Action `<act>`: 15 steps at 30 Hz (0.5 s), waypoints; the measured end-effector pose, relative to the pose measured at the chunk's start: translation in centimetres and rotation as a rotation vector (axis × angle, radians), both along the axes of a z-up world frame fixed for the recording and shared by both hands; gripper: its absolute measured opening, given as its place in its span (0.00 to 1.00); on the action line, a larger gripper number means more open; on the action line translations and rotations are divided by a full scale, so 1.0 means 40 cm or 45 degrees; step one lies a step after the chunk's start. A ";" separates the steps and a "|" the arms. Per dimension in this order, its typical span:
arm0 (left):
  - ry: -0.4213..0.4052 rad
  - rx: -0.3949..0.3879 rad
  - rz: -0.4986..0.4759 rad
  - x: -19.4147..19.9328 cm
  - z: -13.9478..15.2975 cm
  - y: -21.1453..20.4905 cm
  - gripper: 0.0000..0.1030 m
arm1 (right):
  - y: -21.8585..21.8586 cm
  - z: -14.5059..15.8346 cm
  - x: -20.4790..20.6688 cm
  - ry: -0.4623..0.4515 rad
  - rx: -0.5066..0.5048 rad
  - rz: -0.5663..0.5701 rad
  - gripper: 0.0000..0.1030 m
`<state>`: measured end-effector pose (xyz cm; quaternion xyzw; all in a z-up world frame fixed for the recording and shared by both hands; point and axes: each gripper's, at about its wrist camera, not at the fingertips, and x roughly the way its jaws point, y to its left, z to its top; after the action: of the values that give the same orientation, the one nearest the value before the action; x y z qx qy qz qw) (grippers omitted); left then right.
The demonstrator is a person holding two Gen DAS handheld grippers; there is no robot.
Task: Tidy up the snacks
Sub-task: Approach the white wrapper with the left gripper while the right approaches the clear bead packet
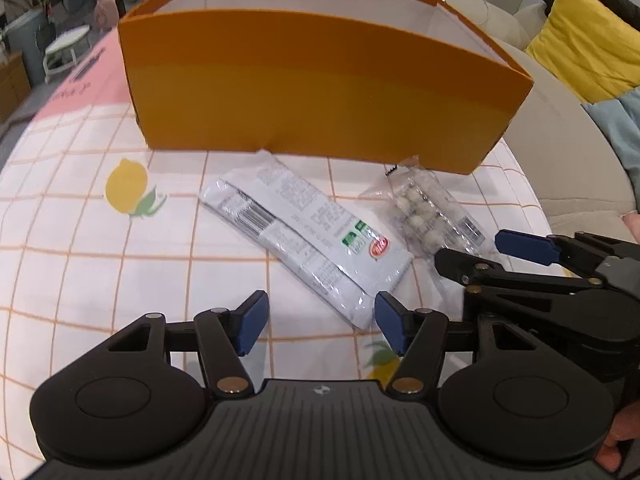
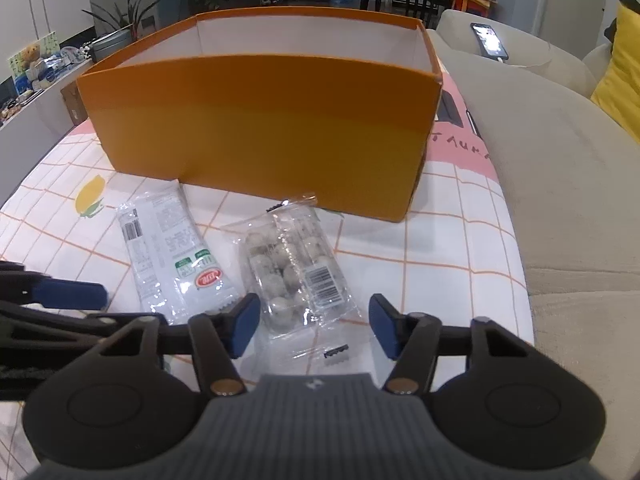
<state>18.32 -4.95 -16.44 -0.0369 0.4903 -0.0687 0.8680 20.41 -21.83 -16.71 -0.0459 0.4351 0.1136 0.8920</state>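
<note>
A white snack packet (image 1: 308, 236) with a red logo lies flat on the checked tablecloth (image 1: 100, 260), in front of an open orange box (image 1: 320, 92). My left gripper (image 1: 320, 320) hangs open over the packet's near end, which lies by the right pad. Beside it lies a clear packet of round pale snacks (image 2: 292, 268). My right gripper (image 2: 314, 328) is open, one pad on each side of this clear packet without touching it. The white packet (image 2: 176, 256) and the orange box (image 2: 260, 120) also show in the right wrist view. The box's floor is hidden.
A beige sofa (image 2: 560, 184) runs along the table's right edge, with a yellow cushion (image 1: 584, 44) and a phone (image 2: 490, 42) on it. The two grippers stand close together side by side. Bare cloth with lemon prints (image 1: 126, 186) lies to the left of the packets.
</note>
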 end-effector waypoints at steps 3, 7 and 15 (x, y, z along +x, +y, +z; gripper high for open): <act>-0.006 0.100 -0.006 0.001 -0.003 -0.012 0.70 | 0.006 0.001 -0.003 0.005 -0.004 0.004 0.53; 0.006 0.148 0.008 -0.006 -0.003 -0.003 0.69 | 0.016 0.001 -0.010 0.003 0.001 0.018 0.53; 0.072 0.297 0.111 -0.017 0.014 0.053 0.68 | 0.022 0.009 -0.018 0.007 -0.015 0.008 0.51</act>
<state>17.64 -2.82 -15.89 0.0411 0.5172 0.0277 0.8545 19.68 -20.95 -16.36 -0.0522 0.4382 0.1140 0.8901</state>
